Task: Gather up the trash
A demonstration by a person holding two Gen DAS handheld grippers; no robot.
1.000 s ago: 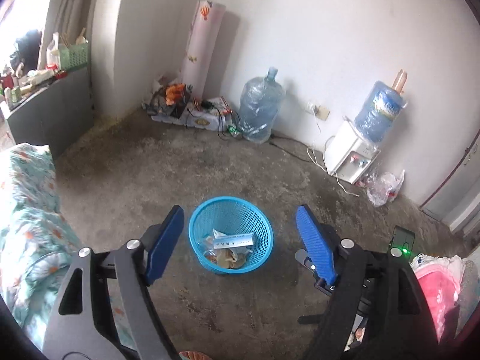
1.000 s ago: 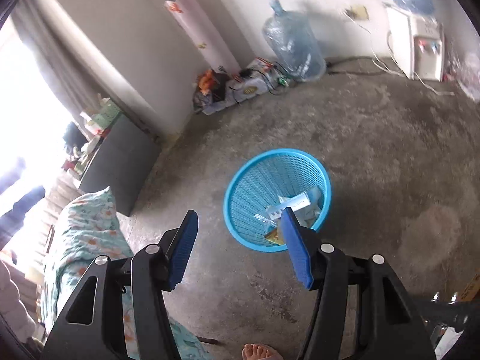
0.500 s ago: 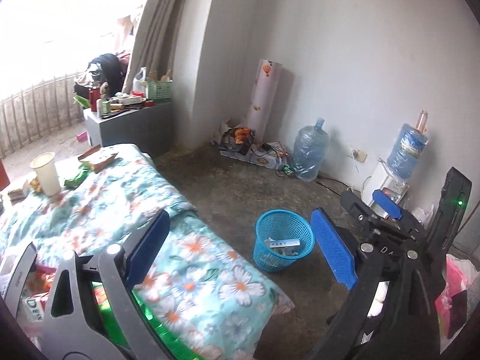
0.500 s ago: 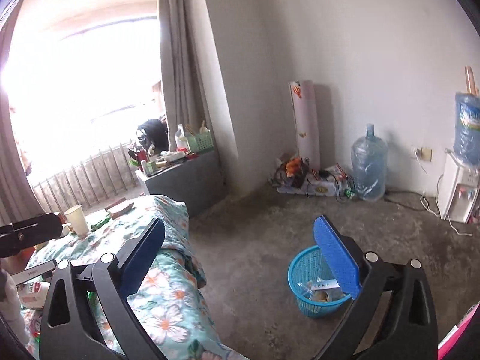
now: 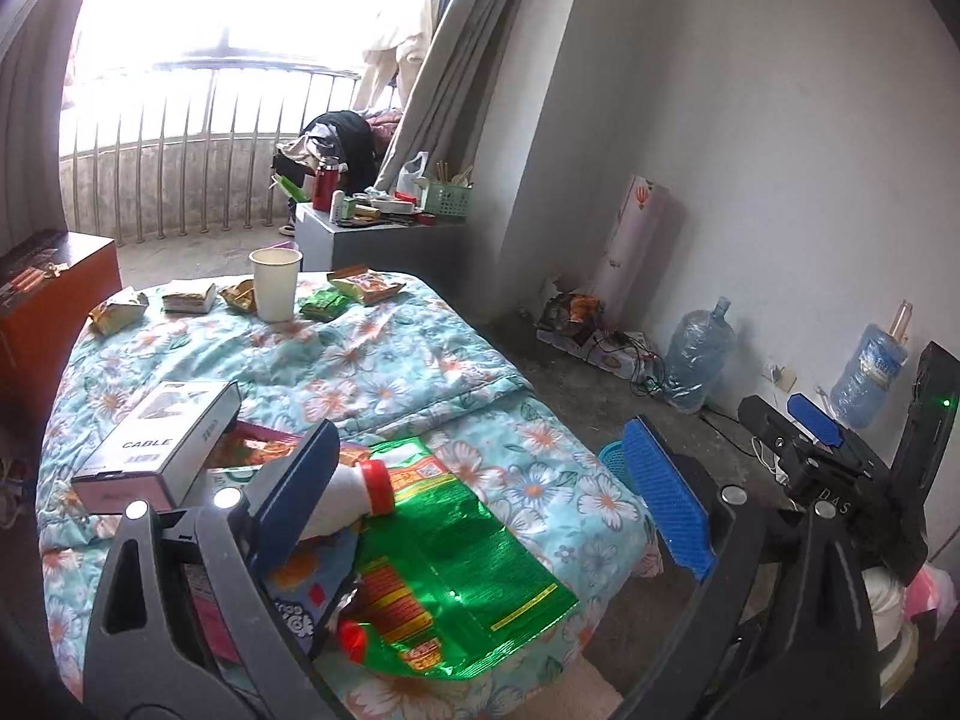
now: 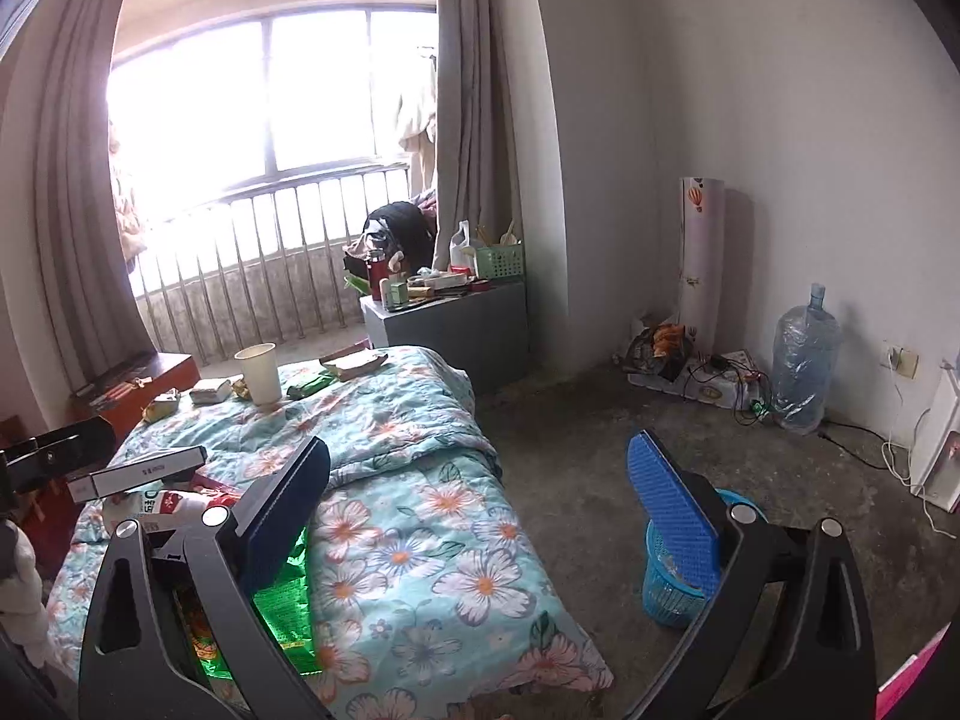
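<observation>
I'm between pickups: both the left tool and right tool, jaws just widened, gape empty. Green wrapper lies on the bed at six o'clock; next, pinch it, carry to the basket at four o'clock.

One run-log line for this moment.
phase: between pickups | left gripper: open, empty | right gripper: open, empty | trash: green wrapper on bed | bin: blue basket on floor

Bare floor between cluttered bed and wall-side bottles.
</observation>
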